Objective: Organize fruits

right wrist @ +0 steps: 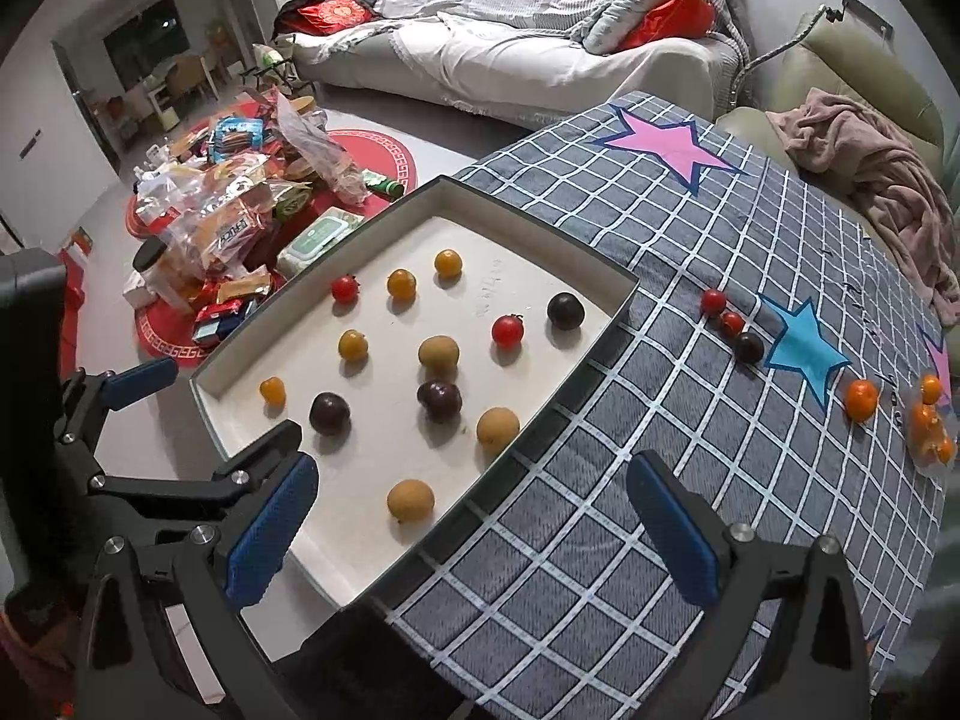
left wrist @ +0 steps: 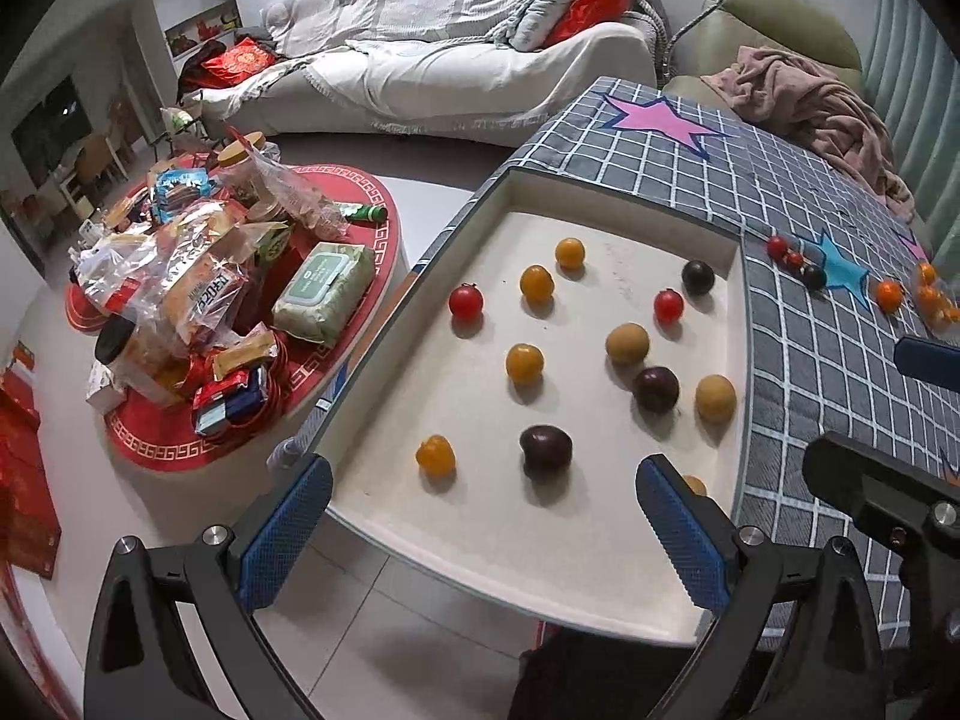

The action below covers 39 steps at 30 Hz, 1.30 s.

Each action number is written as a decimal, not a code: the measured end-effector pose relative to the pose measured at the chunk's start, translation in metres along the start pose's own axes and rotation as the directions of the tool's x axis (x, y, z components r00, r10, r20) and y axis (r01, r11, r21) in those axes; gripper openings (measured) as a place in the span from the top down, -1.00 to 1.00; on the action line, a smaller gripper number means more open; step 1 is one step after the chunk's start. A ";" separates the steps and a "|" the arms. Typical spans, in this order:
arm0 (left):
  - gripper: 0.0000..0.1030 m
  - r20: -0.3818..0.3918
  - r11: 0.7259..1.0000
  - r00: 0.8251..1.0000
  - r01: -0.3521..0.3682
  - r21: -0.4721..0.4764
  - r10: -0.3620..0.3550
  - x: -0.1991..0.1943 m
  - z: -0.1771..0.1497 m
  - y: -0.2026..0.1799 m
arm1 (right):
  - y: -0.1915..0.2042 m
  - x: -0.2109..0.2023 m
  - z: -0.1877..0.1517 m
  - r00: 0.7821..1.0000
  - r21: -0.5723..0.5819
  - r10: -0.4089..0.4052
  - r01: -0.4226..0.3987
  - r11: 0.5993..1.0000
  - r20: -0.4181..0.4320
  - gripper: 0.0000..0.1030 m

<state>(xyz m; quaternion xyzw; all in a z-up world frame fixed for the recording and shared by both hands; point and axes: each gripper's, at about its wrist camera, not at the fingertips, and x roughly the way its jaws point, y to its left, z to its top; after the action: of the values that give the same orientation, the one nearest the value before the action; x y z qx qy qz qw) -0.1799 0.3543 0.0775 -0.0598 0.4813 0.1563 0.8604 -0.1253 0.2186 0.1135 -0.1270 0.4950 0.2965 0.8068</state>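
1. In the left wrist view, the left gripper's right finger [left wrist: 678,534] covers most of one tan fruit [left wrist: 695,485]; only a sliver shows there, while the right wrist view shows it whole near the tray's front edge.
2. The orange fruits in a clear bag [right wrist: 931,426] sit at the fisheye edge on the far right, too distorted to count.
3. Print on the snack packets [left wrist: 198,294] is too small to read.
4. The left gripper [left wrist: 480,531] is spread wide and empty, hovering over the near end of the white tray [left wrist: 600,570].
5. The right gripper [right wrist: 474,531] is also spread wide and empty, above the tray's right wall and the cloth.
6. The fruits lie spaced apart in the tray: red, orange-yellow, tan and dark ones, including a dark plum [left wrist: 545,449].
7. Outside the tray, two red tomatoes [right wrist: 722,312] and a dark fruit [right wrist: 749,348] lie in a short row beside a blue star [right wrist: 804,351], with a loose orange fruit [right wrist: 861,399] further right.
8. The surface is a grey checked cloth [right wrist: 570,540] with pink and blue stars.
9. Behind it are a white-covered sofa [left wrist: 456,60], a pink blanket [left wrist: 834,114] on a green seat, and a red round mat [left wrist: 336,354] piled with groceries.
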 end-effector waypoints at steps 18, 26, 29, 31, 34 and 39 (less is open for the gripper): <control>-0.97 -0.037 0.999 0.999 0.034 0.022 -0.033 -0.014 -0.016 -0.009 | 0.007 -0.008 -0.013 0.999 -0.010 -0.032 0.031 0.999 -0.030 -0.99; -0.97 -0.135 0.999 0.989 0.054 0.000 -0.054 -0.004 -0.027 -0.009 | 0.008 -0.003 -0.016 0.997 -0.016 -0.044 0.043 0.999 -0.059 -0.99; -0.97 -0.162 0.998 0.985 0.058 -0.008 -0.059 0.000 -0.031 -0.009 | 0.009 -0.001 -0.017 0.997 -0.021 -0.044 0.042 0.999 -0.070 -0.99; -0.97 -0.166 0.999 0.985 0.052 -0.007 -0.053 0.000 -0.033 -0.010 | 0.010 0.000 -0.018 0.996 -0.024 -0.042 0.040 0.999 -0.074 -0.99; -0.97 -0.171 0.999 0.984 0.050 -0.006 -0.050 0.000 -0.036 -0.009 | 0.012 0.000 -0.020 0.996 -0.028 -0.041 0.039 0.999 -0.077 -0.99; -0.97 -0.180 0.999 0.982 0.047 -0.006 -0.047 0.002 -0.039 -0.009 | 0.014 0.000 -0.021 0.996 -0.029 -0.040 0.038 0.999 -0.075 -0.99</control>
<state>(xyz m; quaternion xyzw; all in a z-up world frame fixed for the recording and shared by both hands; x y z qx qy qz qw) -0.2074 0.3362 0.0550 -0.0860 0.5555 0.1303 0.8167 -0.1489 0.2193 0.1048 -0.1588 0.5186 0.2823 0.7913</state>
